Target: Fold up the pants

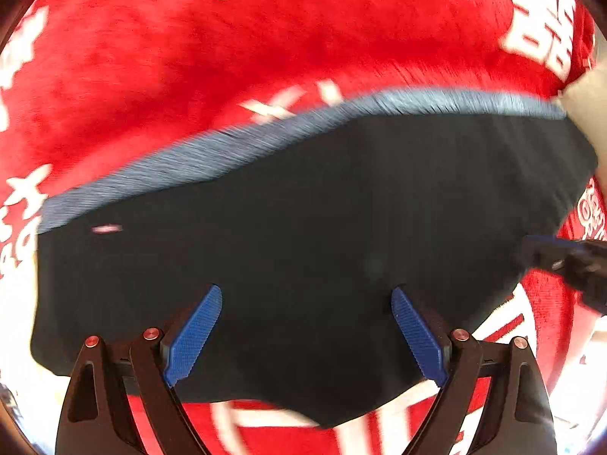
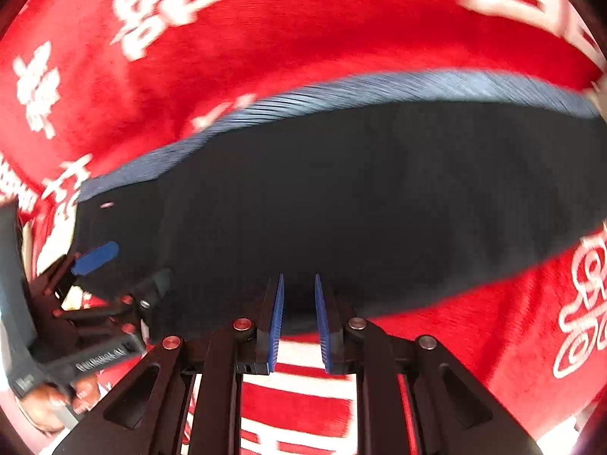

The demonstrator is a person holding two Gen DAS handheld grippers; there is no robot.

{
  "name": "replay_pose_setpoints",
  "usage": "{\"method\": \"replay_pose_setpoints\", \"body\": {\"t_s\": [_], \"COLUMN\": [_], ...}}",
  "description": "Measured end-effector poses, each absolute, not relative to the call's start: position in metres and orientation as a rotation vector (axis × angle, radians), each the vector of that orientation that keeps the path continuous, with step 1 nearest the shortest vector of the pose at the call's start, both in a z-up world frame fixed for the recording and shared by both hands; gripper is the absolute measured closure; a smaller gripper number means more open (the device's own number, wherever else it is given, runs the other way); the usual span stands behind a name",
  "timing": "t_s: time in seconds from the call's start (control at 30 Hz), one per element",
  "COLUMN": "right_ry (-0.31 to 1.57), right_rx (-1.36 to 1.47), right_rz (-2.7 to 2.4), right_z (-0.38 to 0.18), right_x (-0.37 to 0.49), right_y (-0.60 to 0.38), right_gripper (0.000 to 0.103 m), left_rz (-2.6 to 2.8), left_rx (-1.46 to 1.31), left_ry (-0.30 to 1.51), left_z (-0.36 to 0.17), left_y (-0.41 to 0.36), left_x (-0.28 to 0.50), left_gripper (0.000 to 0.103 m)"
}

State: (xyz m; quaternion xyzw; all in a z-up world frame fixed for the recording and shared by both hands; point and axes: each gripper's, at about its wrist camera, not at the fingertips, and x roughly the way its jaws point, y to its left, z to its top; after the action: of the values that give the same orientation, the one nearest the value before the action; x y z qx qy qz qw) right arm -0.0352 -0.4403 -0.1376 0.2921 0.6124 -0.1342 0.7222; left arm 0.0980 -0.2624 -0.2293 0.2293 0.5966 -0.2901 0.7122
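Left tool [image 1: 306, 297] spread wide, over pants [image 1: 303, 227]

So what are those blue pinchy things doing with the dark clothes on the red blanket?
A person is folding dark pants with a gripper in each hand. The pants lie on a red cloth with white writing, their grey-blue waistband along the far edge. The left gripper hangs wide open over the near edge, holding nothing. The right gripper has its fingers close together at the near edge, but nothing shows between them.
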Motion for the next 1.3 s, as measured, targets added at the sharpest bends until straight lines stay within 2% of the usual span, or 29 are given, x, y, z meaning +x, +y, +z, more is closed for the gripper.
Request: {"method": "replay_pose_setpoints", "body": {"t_s": [0.07,0.13,0.17,0.2,0.33,0.37,0.4,0.43,0.47,0.53,0.63,0.67,0.7,0.83,1.0,1.17,1.3], "right_ry": [1.308,1.265,1.229,1.208,1.145,1.135,1.135,1.145,1.145,1.145,1.171,1.18,1.183,1.161,1.181,1.22,1.247], "right_rx": [0.742,0.795,0.836,0.87,1.057,1.091,1.122,1.12,1.114,1.079,1.029,1.003,0.97,0.859,0.687,0.542,0.543], "right_rz": [-0.301,-0.349,-0.382,-0.399,-0.43,-0.433,-0.443,-0.464,-0.487,-0.51,-0.535,-0.565,-0.593,-0.571,-0.454,-0.428,-0.428], "right_z": [-0.13,-0.122,-0.119,-0.118,-0.136,-0.141,-0.148,-0.15,-0.15,-0.147,-0.139,-0.135,-0.127,-0.104,-0.106,-0.121,-0.142], "right_x": [-0.056,-0.077,-0.089,-0.096,-0.109,-0.108,-0.105,-0.105,-0.106,-0.111,-0.126,-0.13,-0.138,-0.132,-0.075,-0.039,-0.035], "right_y": [-0.458,-0.477,-0.489,-0.497,-0.526,-0.531,-0.535,-0.537,-0.54,-0.543,-0.553,-0.555,-0.562,-0.576,-0.581,-0.603,-0.638], "right_gripper": [0.083,0.066,0.052,0.048,0.049,0.051,0.074,0.09,0.096,0.097,0.096,0.094,0.087,0.083,0.069,0.068,0.068], "left_rz": [-0.626,-0.625,-0.618,-0.606,-0.61,-0.615,-0.62,-0.624,-0.623,-0.622,-0.612,-0.603,-0.592,-0.575,-0.534,-0.492,-0.458], "left_rx": [0.515,0.52,0.517,0.504,0.467,0.471,0.485,0.507,0.539,0.525,0.486,0.482,0.488,0.44,0.385,0.403,0.392], "left_ry": [1.311,1.323,1.331,1.334,1.309,1.312,1.317,1.321,1.318,1.269,1.319,1.341,1.349,1.286,1.295,1.327,1.319], "left_z": [-0.232,-0.23,-0.228,-0.223,-0.212,-0.213,-0.216,-0.221,-0.227,-0.227,-0.226,-0.225,-0.222,-0.195,-0.195,-0.212,-0.222], "left_y": [-0.266,-0.267,-0.268,-0.269,-0.285,-0.292,-0.298,-0.302,-0.305,-0.303,-0.298,-0.298,-0.298,-0.314,-0.36,-0.39,-0.39], "left_x": [0.093,0.092,0.092,0.094,0.097,0.095,0.091,0.085,0.077,0.067,0.069,0.072,0.075,0.082,0.095,0.089,0.081], "left_gripper": [0.011,0.011,0.011,0.011,0.011,0.011,0.011,0.011,0.011,0.01,0.008,0.008,0.009,0.009,0.009,0.008,0.006]}}
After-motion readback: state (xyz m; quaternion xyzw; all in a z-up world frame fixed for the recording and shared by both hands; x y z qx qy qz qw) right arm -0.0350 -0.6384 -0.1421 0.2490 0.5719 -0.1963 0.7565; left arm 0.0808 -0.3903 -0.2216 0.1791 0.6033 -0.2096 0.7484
